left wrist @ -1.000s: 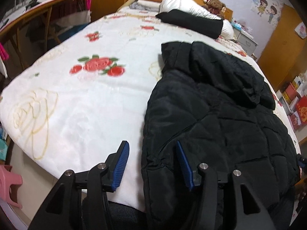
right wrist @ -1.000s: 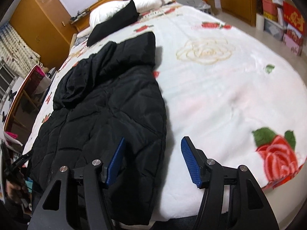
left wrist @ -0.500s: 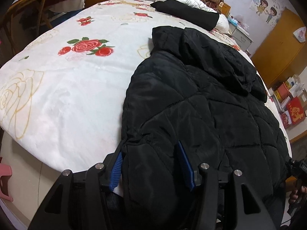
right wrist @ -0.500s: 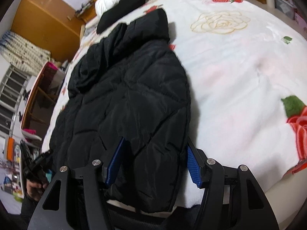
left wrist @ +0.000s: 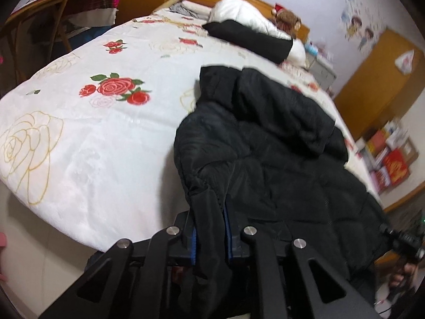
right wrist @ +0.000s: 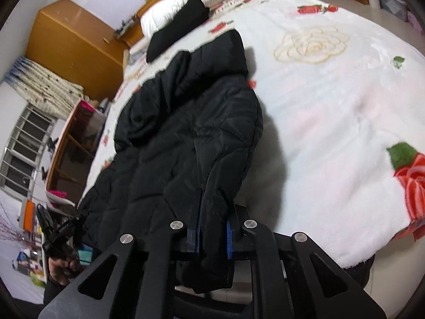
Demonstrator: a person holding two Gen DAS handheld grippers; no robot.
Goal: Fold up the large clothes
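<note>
**Hem corners gripped, fold not yet made**

Left tongs (left wrist: pixel 211 235) pinched on hem of black coat (left wrist: pixel 265 143); right tongs (right wrist: pixel 213 235) pinched on opposite hem corner. Likely next: carried together toward hood at 12 o'clock. Quilted, puffy, laid lengthwise on flowered bed (left wrist: pixel 79 133), hem overhanging edge at 6 o'clock.

Both wrist cameras sit low at the foot of the bed (left wrist: pixel 79 138), facing the headboard. They share the black jacket (left wrist: pixel 279 146) (right wrist: pixel 186 122), seen close from opposite hem corners.
</note>
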